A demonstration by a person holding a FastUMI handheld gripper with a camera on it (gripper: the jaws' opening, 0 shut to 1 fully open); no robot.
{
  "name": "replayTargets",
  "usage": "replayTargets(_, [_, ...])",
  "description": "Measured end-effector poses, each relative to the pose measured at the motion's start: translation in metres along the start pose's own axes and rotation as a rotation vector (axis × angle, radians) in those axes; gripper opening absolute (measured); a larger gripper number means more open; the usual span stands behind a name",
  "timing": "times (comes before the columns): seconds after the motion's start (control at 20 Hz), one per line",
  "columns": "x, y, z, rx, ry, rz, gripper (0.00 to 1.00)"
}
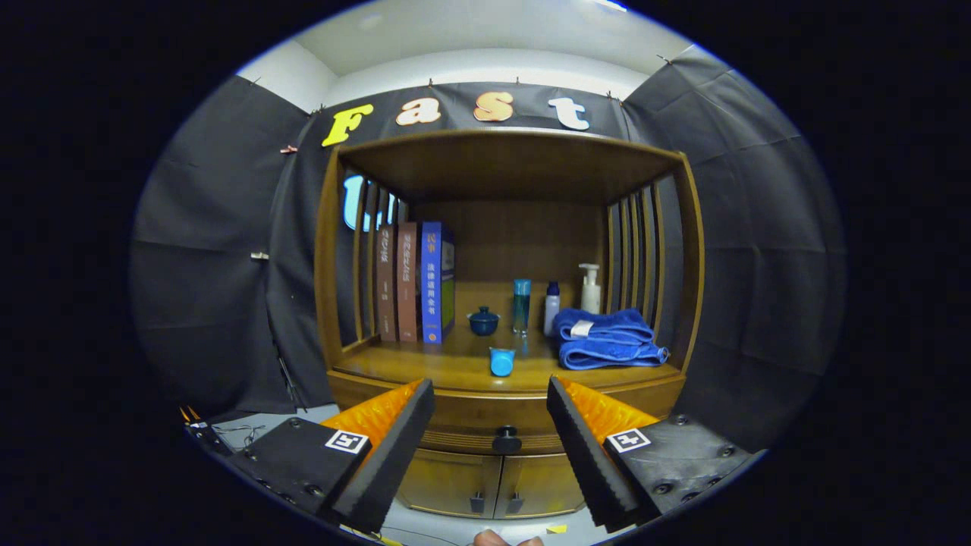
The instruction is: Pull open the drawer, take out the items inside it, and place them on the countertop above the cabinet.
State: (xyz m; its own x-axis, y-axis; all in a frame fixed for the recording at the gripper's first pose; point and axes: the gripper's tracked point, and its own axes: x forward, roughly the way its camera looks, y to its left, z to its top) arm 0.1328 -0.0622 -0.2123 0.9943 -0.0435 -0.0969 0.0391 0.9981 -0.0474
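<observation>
Ahead of the gripper (491, 390), released with fingers spread wide and touching nothing, stands a wooden cabinet (690, 250). Its drawer (485, 428) is closed, the dark knob (506, 439) between and just beyond the fingertips. On the tabletop (455, 371) above: books (417, 282), a small blue cup (501, 362), folded blue towels (607, 339).

The drawer (501, 432) is seen as a shallow wooden front set just under the countertop (455, 371) of the wooden cabinet (504, 455), and it is shut, flush with the cabinet's face. A dark round knob (506, 439) is fixed at the middle of its front, above the two closed cabinet doors (493, 481). Nothing of the items inside can be made out.
</observation>
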Motion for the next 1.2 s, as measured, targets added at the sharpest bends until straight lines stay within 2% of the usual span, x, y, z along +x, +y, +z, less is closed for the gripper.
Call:
replayTargets(0.4, [-0.091, -0.006, 0.105, 0.077, -0.120, -0.026, 0.98])
replayTargets(0.65, [-0.154, -0.009, 0.166, 0.045, -0.198, -0.030, 0.98])
replayTargets(0.9, [-0.199, -0.010, 0.204, 0.024, -0.209, -0.030, 0.98])
replayTargets(1.2, [-0.227, -0.009, 0.235, -0.022, -0.234, -0.040, 0.98])
